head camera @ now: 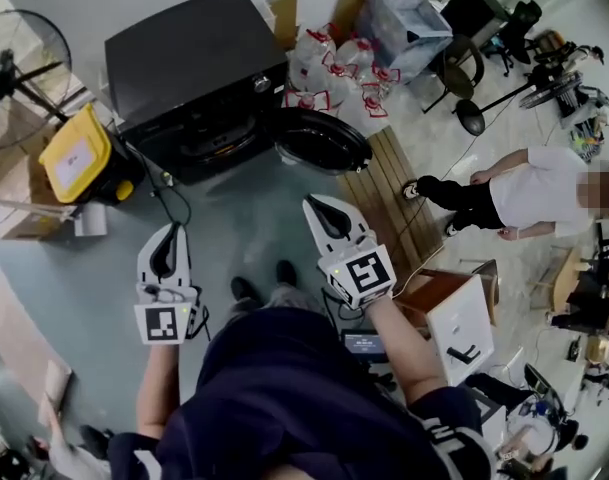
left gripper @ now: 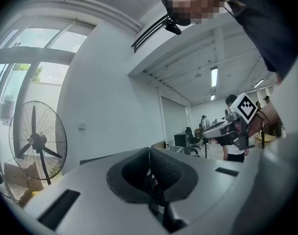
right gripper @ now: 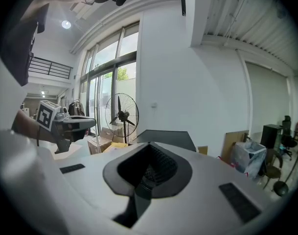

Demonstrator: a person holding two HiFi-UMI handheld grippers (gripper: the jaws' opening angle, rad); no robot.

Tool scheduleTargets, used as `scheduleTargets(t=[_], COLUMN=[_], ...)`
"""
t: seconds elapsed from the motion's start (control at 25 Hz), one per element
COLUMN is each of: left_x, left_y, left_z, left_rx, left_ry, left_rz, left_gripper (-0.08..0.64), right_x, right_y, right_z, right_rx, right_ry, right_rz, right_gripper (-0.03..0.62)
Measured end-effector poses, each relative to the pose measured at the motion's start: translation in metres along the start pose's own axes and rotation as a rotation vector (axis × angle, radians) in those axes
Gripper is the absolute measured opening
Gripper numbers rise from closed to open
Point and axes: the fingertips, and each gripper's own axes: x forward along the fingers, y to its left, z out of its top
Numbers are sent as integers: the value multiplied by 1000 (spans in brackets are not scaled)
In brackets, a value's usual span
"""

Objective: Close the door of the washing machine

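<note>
The black washing machine (head camera: 189,68) stands on the floor ahead of me. Its round door (head camera: 322,140) hangs swung open to the right of the drum opening (head camera: 206,143). My left gripper (head camera: 170,232) is held at waist height, shut and empty, well short of the machine. My right gripper (head camera: 317,206) is also shut with nothing in it, its tip a short way below the open door. In the right gripper view the machine's dark top (right gripper: 167,137) shows just beyond the shut jaws. Each gripper view catches the other gripper: the right gripper (left gripper: 230,126) and the left gripper (right gripper: 63,124).
A yellow box (head camera: 76,158) and a standing fan (head camera: 14,68) are left of the machine. Plastic bags (head camera: 336,63) are piled behind the door. A wooden pallet (head camera: 386,190) lies to the right. A person (head camera: 524,193) stands beyond it, and a white box (head camera: 462,320) sits near my right side.
</note>
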Motion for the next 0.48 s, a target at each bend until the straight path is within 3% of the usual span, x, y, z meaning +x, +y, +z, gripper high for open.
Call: scheduleTargets(t=[0.32, 0.4, 0.48], left_x=[3, 6, 9], left_y=[-12, -15, -18], left_z=[-5, -6, -6], left_rx=[21, 15, 8], left_ry=[19, 22, 22], left_rz=[-42, -46, -50], left_gripper=[25, 25, 25], right_x=[-9, -10, -12], right_y=[-12, -19, -25], right_z=[-8, -16, -23], right_rx=[50, 34, 12], right_ry=[-25, -7, 14], right_rz=[-20, -45, -67], right_gripper=[20, 71, 83])
